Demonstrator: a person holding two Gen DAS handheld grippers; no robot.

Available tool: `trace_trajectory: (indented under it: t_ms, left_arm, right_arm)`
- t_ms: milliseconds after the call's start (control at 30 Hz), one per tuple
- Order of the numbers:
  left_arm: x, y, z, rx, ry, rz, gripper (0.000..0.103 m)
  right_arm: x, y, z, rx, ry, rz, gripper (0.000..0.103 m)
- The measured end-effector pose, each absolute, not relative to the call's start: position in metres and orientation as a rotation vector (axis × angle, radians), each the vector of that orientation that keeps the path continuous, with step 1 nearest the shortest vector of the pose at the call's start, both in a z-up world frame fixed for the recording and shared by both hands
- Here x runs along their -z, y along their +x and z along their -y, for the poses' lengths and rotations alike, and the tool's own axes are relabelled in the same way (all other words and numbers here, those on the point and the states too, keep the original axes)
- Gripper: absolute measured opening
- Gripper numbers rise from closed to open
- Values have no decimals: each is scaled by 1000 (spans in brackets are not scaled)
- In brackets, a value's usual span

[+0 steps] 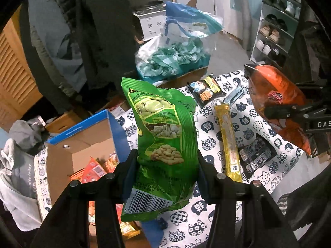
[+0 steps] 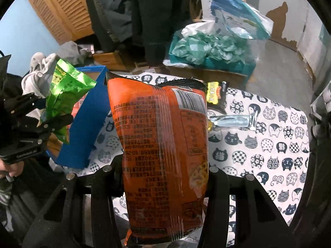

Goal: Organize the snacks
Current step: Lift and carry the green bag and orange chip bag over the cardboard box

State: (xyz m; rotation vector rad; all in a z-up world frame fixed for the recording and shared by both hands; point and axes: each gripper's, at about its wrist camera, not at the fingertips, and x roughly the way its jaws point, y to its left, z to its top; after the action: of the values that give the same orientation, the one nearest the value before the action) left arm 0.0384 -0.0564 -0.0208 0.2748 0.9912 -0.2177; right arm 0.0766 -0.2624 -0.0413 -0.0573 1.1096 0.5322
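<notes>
Left gripper [image 1: 165, 165] clamps the green snack bag [image 1: 163, 144] at its lower body, above the cardboard box [image 1: 82, 136]; puffed foil, light, crushable. Right gripper [image 2: 163, 177] clamps the orange snack bag [image 2: 163, 144] mid-body over the cat-print cloth [image 2: 269, 144]; slick film, so the grip judged safest is near the seam.

My left gripper [image 1: 167, 165] squeezes a green snack bag [image 1: 163, 144] and holds it up above the cat-print cloth [image 1: 206, 142]. On my left is an open cardboard box [image 1: 82, 140] with red packets inside. A long yellow packet [image 1: 227, 138] and small dark packets lie on the cloth. My right gripper [image 1: 293, 113] holds an orange bag [image 1: 273, 95].
</notes>
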Motion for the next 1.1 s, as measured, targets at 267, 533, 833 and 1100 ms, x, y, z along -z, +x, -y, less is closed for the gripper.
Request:
trace_trajectory:
  t_ms: [267, 533, 833, 1100]
  left_arm:
    - [20, 32, 29, 202, 245, -984, 52]
    - [25, 27, -10, 168, 190, -989, 32]
    - [53, 31, -54, 129, 101, -1057, 31]
    - [49, 24, -89, 66, 58, -1059, 31]
  right_arm:
    - [39, 82, 228, -570, -70, -1117, 48]
    - [37, 86, 182, -624, -91, -1120, 48]
    - [48, 93, 131, -665, -121, -1160, 48]
    - [52, 92, 82, -725, -158, -1180, 48]
